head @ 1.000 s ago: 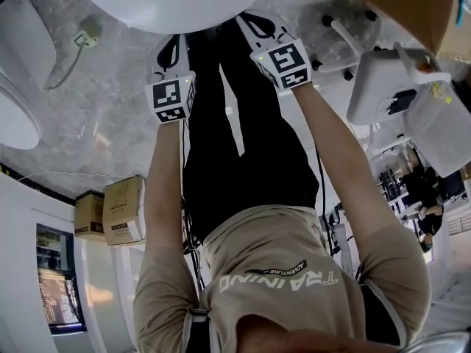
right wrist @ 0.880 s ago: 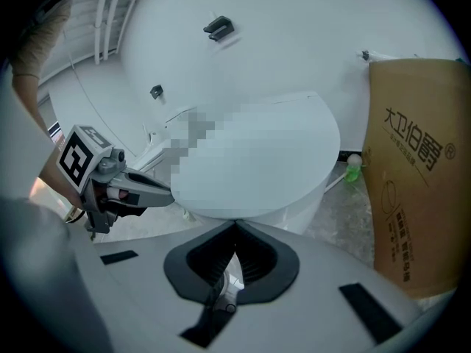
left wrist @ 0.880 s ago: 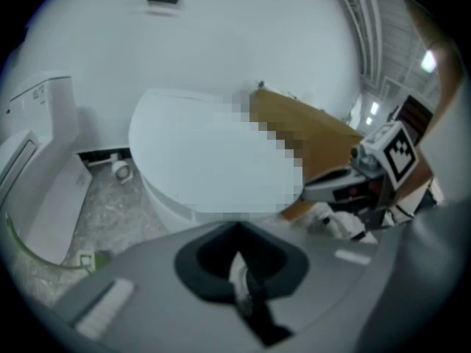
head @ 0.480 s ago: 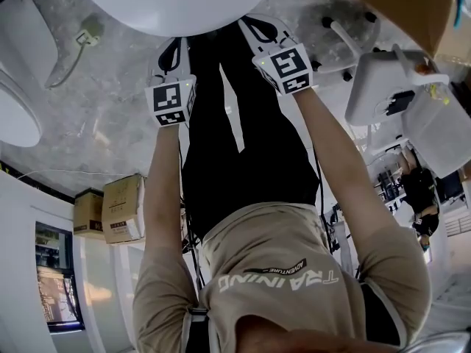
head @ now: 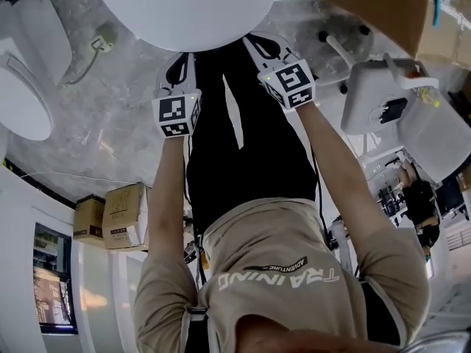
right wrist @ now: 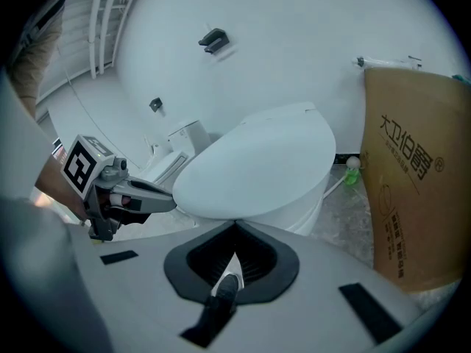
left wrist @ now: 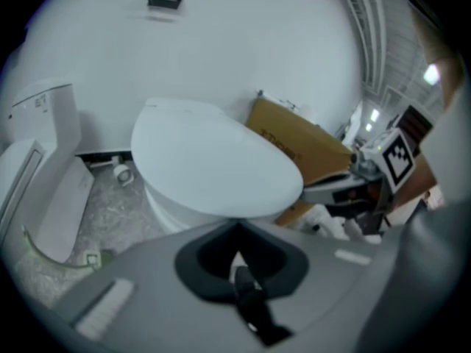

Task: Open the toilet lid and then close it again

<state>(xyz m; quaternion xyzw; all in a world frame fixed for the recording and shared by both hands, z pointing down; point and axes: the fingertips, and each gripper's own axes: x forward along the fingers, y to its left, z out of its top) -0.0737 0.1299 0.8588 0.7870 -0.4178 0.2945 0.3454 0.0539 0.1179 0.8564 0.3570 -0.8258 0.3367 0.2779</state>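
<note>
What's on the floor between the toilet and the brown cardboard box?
In the right gripper view, a small green-and-white object sits between the toilet and the cardboard box, with a white hose leading toward the toilet.

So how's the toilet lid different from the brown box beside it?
The toilet lid is white; the box is brown. The lid is round and smooth; the box has flat sides and straight edges. The lid is plain; the box has writing printed on it. Both sit close to the same white wall.

Sanitaryware storeroom (toilets (left wrist: 213,168) beside cardboard boxes (head: 125,212)).
</note>
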